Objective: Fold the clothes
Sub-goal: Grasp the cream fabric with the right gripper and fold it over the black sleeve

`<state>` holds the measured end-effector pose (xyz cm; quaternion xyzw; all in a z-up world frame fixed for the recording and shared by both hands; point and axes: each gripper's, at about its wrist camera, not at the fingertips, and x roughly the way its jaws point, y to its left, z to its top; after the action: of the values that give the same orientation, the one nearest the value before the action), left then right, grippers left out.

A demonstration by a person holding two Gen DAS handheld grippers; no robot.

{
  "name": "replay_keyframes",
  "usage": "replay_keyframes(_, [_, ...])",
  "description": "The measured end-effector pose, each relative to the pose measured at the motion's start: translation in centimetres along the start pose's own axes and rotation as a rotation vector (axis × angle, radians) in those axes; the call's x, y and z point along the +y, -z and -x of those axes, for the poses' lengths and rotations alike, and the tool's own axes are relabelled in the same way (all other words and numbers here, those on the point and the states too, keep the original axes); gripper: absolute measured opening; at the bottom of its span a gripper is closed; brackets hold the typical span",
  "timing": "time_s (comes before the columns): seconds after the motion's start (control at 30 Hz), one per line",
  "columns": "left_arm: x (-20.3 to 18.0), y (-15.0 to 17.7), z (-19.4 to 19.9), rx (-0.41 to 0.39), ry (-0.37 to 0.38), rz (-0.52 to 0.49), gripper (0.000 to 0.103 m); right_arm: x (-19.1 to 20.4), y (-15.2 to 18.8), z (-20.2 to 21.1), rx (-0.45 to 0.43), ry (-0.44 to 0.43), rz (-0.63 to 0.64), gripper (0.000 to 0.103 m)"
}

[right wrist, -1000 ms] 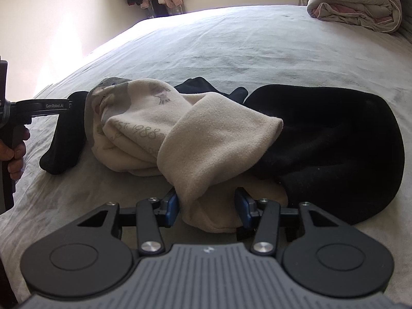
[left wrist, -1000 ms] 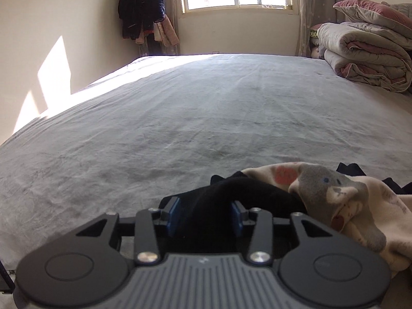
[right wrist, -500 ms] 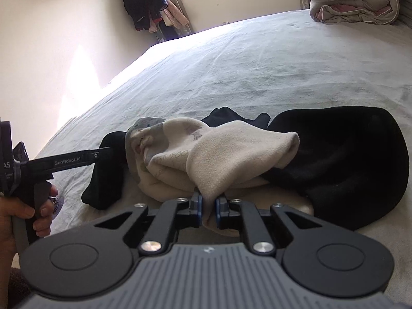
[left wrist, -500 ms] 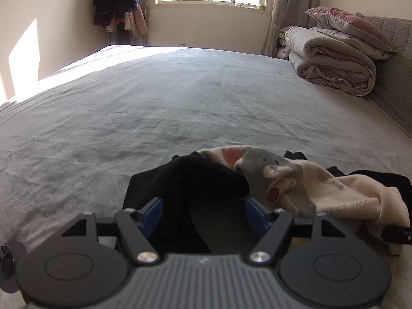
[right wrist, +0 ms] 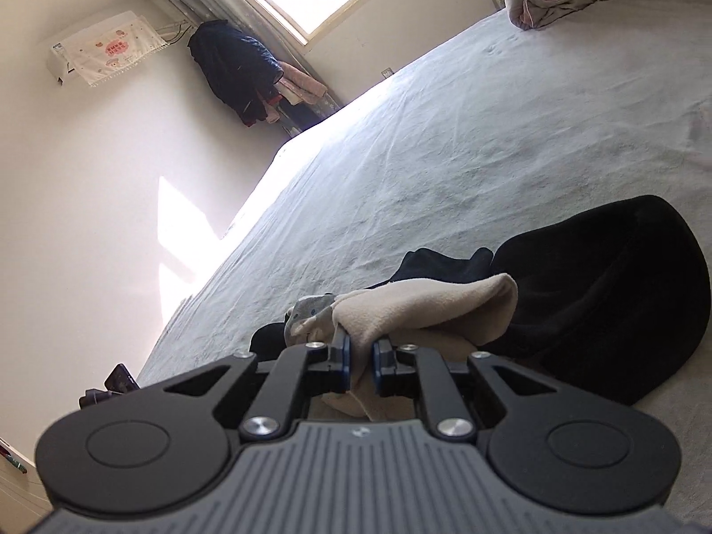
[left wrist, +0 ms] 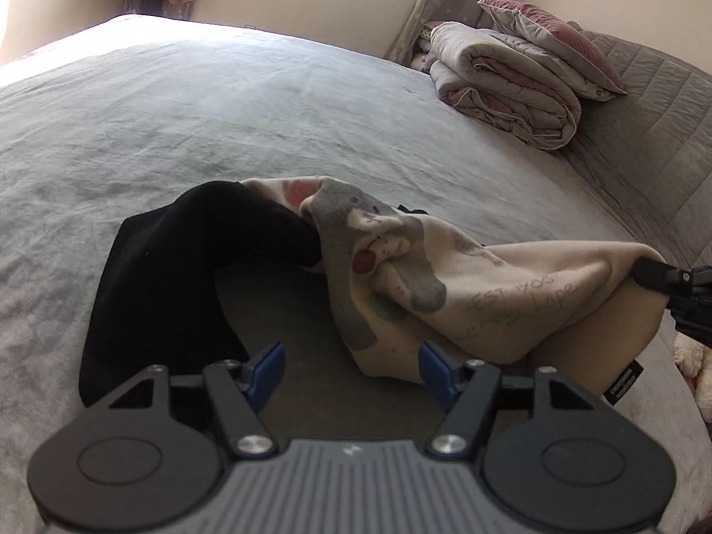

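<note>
Right gripper (right wrist: pixel 360 367) pinching cream garment (right wrist: pixel 422 307).

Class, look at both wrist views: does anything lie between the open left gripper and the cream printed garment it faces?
Nothing visible does. The left gripper has only bare grey bedspread ahead of it; the cream garment lies beside its right finger, pinched at its far end by the right gripper.

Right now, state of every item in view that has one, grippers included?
left gripper: jaws closing, nothing between them
right gripper: shut on cream garment
cream garment: bunched, one edge lifted
black garment: crumpled on the bed
quilts: folded, stacked
</note>
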<state>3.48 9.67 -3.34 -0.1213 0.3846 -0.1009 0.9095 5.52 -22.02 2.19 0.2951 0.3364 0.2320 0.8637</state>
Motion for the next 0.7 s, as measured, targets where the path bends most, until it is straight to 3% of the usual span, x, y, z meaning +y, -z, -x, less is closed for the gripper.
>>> replay_keyframes(0.17, [-1.0, 0.2, -1.5, 0.001, 0.013, -0.014, 0.063, -3.3, -1.3, 0.5, -0.062, 0.069, -0.075, 0.012])
replay_keyframes(0.37, [-2.7, 0.7, -4.1, 0.022, 0.011, -0.059, 0.052, -7.7, -1.3, -0.6, -0.047, 0.139, -0.19, 0.013])
replay_keyframes(0.5, [-3.8, 1.1, -5.1, 0.022, 0.004, -0.101, 0.051, -8.1, -0.3, -2.0, -0.014, 0.271, -0.099, 0.013])
replay_keyframes(0.7, [-4.5, 1.2, -5.3, 0.001, 0.015, -0.159, 0.042, -7.6, 2.0, -4.2, 0.026, 0.342, 0.031, 0.016])
